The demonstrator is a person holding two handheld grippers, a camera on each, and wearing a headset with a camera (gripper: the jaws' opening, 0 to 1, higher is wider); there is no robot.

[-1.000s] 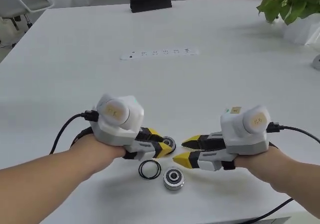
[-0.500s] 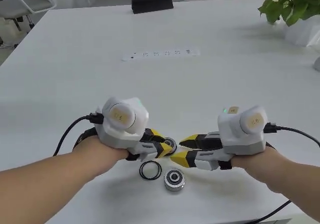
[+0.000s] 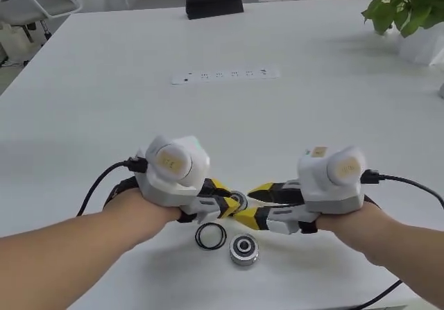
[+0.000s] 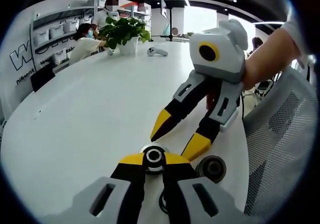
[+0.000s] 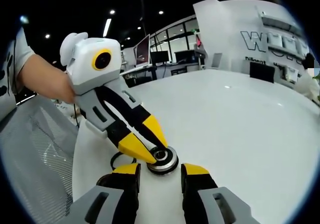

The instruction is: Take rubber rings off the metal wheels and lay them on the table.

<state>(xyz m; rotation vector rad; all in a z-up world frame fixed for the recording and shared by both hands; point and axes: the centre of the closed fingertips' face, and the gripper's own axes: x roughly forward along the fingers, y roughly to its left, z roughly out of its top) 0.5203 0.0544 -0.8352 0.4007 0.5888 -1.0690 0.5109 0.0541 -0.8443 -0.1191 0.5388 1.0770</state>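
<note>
The left gripper is pinching a metal wheel between its yellow tips, holding it low at the white table. The right gripper is facing it tip to tip with its jaws spread, and the wheel is sitting just ahead of the gap between them. A loose black rubber ring is lying flat just beneath the left gripper's tips, on the person's side. A second metal wheel is resting beside that ring, just below the right gripper's tips. Whether the pinched wheel is wearing a ring cannot be told.
</note>
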